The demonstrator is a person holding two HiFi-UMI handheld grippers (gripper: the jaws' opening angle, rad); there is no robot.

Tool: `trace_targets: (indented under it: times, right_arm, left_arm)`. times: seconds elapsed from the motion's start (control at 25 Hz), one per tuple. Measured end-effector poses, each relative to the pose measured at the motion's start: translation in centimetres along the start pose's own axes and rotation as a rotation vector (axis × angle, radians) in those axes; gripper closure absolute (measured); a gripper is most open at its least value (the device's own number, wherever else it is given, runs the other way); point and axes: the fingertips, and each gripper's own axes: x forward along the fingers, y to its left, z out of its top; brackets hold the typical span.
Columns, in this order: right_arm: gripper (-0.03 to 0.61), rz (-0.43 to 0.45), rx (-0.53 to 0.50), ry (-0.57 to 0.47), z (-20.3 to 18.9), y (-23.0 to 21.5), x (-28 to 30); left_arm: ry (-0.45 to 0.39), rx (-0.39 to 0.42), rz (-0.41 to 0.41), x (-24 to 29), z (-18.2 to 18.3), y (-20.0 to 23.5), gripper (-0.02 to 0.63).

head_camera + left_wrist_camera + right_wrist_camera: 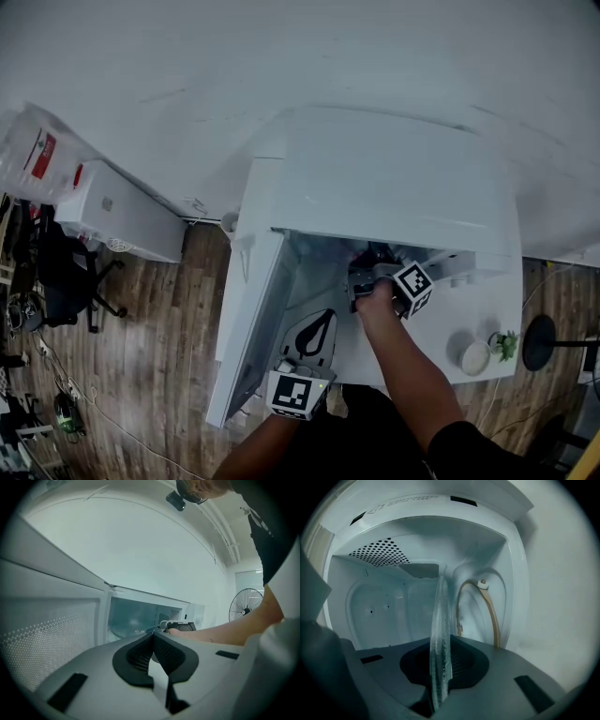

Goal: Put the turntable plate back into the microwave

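Turntable plate (439,611) is pinched by its rim in my right gripper (442,644), entering the microwave (513,573); seating it on the roller ring (490,609) remains. Left gripper (153,637) is pressed together, empty.

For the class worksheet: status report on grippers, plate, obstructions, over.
Right gripper shut on turntable plate, at microwave opening. Left gripper shut, empty. Door open; roller ring inside, nothing blocking.
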Motion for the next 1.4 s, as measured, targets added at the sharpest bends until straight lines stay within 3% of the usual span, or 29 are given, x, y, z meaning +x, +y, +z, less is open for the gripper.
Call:
trace_targets:
  times: [0.44,1.0,1.16,1.4]
  right_arm:
    - [0.537,-0.022,-0.033,-0.019,1.4,0.4,1.5]
    - [0.537,-0.027,-0.039,-0.036,1.6,0.3,2.1]
    - [0.537,-0.038,-0.039,-0.042,1.6,0.2,2.2]
    - [0.533,-0.051,-0.041,-0.057,1.7,0.2,2.1]
  left_arm:
    - [0.017,0.092,-0.024,0.3,-0.9,-0.3,0.595]
    - [0.028,0.080,-0.030,0.7,-1.3,-0.3,0.594]
    - [0.016,0.041,-0.010,0.8,-0.4,-0.2,0.595]
    - [0.033,0.077,-0.032,0.3,-1.4,-0.1,0.594]
